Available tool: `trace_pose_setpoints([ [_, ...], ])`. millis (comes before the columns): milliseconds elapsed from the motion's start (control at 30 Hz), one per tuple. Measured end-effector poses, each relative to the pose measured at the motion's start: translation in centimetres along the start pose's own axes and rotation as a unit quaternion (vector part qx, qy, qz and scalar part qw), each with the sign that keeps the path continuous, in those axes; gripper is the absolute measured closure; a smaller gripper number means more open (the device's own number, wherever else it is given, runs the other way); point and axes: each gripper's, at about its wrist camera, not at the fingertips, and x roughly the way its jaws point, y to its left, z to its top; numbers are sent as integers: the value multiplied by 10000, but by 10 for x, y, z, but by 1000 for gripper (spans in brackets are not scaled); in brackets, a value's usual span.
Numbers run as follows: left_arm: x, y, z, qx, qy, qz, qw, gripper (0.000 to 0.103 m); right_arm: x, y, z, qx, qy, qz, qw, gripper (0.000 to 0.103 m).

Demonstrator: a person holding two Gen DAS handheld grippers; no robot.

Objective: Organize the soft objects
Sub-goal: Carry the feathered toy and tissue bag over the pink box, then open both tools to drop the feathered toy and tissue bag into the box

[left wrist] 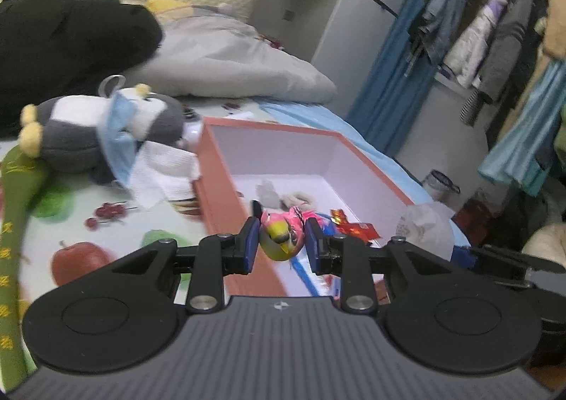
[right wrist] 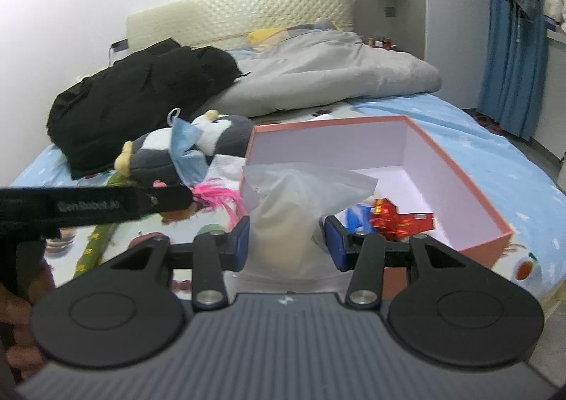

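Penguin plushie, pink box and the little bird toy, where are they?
penguin plushie (left wrist: 70, 138): left wrist view, its grey belly.
pink box (right wrist: 470, 187): right wrist view, its right wall.
bird toy (left wrist: 279, 240): left wrist view, its yellow head.

Left gripper (left wrist: 282, 240) fingers (left wrist: 249, 244) closed on a small pink and yellow plush bird (left wrist: 283, 235), held over the near edge of an open pink box (left wrist: 215, 184) with a white inside. In the box: red foil wrapper (left wrist: 353, 226), a few small blurred items at the back. Box sits on a bed with a fruit-print sheet (left wrist: 81, 223). Left of the box: grey and white plush penguin (left wrist: 99, 131) with a blue face mask (left wrist: 118, 138), white tissue (left wrist: 162, 173) touching the box wall. Green strip (left wrist: 14, 223) along the left edge. Behind: black garment (left wrist: 70, 39), grey quilt (left wrist: 226, 60). Right: white plastic bag (left wrist: 428, 226), clothes on a rack (left wrist: 495, 28).
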Motion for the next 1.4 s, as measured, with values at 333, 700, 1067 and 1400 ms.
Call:
trace_pose_setpoints([
  [333,51,-24,36,260,84,-253,9993,70,28,-42,18,106,103,-283,9995,55],
  [700,113,-18,90,219,552,-104,9982,70,88,-78,68,75,571,-139,9982,55],
  [1067,165,-6,94,144,1476,-44,9889,70,128,-103,77,188,1324,-47,9910,54],
  [1400,168,1,92,139,1589,16,9872,49,137,-110,65,346,1510,-83,9879,28],
])
